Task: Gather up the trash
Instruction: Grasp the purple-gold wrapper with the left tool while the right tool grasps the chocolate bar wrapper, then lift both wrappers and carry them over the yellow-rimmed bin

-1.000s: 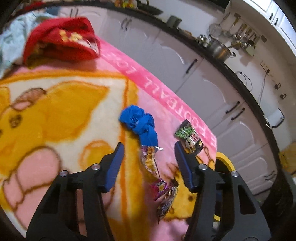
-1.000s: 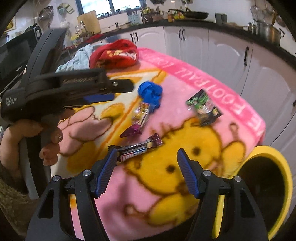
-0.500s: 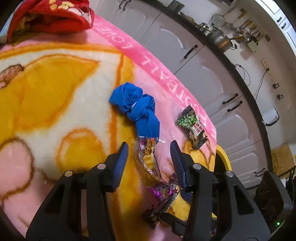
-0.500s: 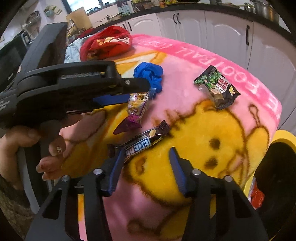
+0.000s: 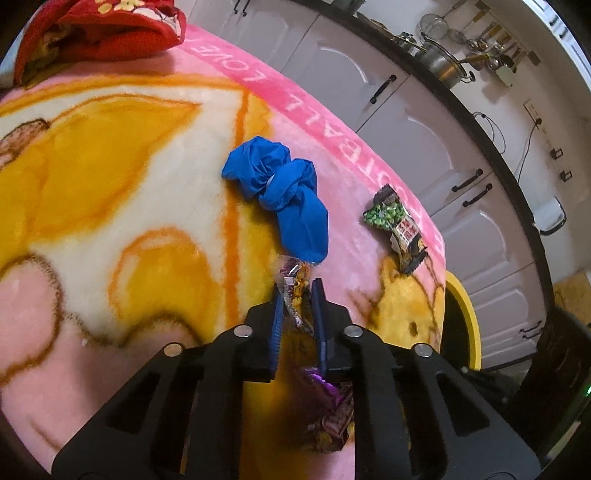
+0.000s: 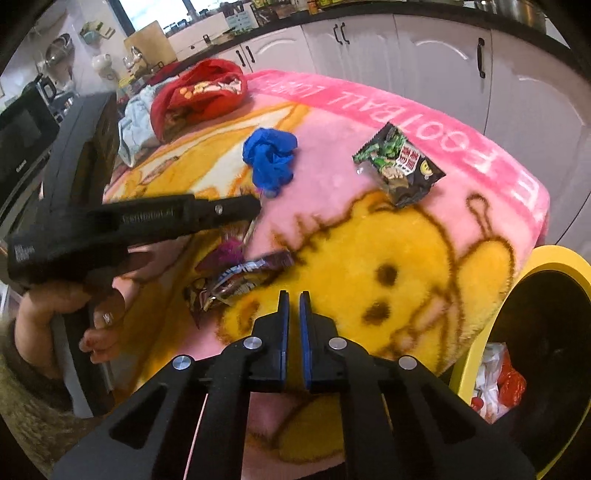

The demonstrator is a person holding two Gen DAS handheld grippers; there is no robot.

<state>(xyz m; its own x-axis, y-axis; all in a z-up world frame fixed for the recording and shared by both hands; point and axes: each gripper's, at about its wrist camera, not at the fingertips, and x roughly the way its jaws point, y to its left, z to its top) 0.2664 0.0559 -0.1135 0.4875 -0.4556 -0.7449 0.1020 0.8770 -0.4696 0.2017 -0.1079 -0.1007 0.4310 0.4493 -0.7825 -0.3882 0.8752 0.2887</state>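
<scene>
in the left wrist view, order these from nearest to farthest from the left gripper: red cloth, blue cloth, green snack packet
1. blue cloth, just beyond the left gripper fingertips, centre.
2. green snack packet, farther out to the right, near the blanket's edge.
3. red cloth, far corner, upper left.

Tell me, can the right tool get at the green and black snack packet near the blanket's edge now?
Probably yes. The snack packet lies alone on the pink blanket, ahead and right of the right tool, nothing between. But its jaws have just closed on nothing, so they must open first.
</scene>
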